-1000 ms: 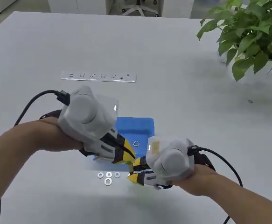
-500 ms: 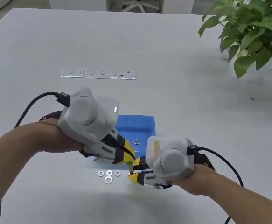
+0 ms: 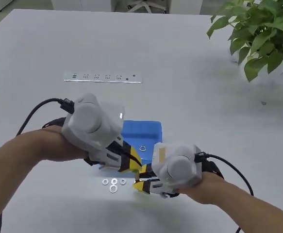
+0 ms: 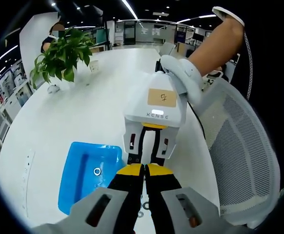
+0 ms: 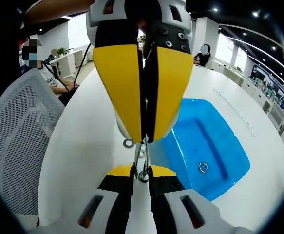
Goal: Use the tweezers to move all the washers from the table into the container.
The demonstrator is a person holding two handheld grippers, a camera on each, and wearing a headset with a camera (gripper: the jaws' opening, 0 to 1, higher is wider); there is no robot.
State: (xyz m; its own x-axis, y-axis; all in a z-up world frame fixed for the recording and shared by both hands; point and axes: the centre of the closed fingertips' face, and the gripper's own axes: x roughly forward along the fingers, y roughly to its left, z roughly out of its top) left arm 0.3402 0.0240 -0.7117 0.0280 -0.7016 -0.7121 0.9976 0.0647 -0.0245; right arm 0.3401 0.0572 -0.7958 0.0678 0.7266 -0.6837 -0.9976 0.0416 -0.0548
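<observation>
Right gripper view: tweezers (image 5: 138, 152), a thin metal strip, are sticking out from between the yellow jaws of the left gripper (image 5: 144, 139), which are pressing together on the strip. The strip is reaching down to the right gripper (image 5: 142, 171), whose jaws are standing close with a narrow gap. The strip's end and 1 ring are sitting in that gap, and whether those jaws are pressing on anything cannot be told.

Washers (image 3: 113, 183): a small cluster is lying on the table (image 3: 190, 73), just beside and below both grippers' tips and just outside the container's near edge.

Container (image 5: 215, 141): a blue tray is resting flat on the table, next to the tips. 1 washer inside (image 5: 203, 167) is lying on its floor.

Head view: left hand (image 3: 58, 143) and right hand (image 3: 204, 187) are each gripping a grey housing, and the 2 grippers are pointing at each other over the washers.

Surroundings: a power strip (image 3: 102, 77) is lying well beyond the container, a potted plant (image 3: 258, 34) is standing at the table's far right, and a mesh chair (image 4: 239, 161) is standing beside the table.
</observation>
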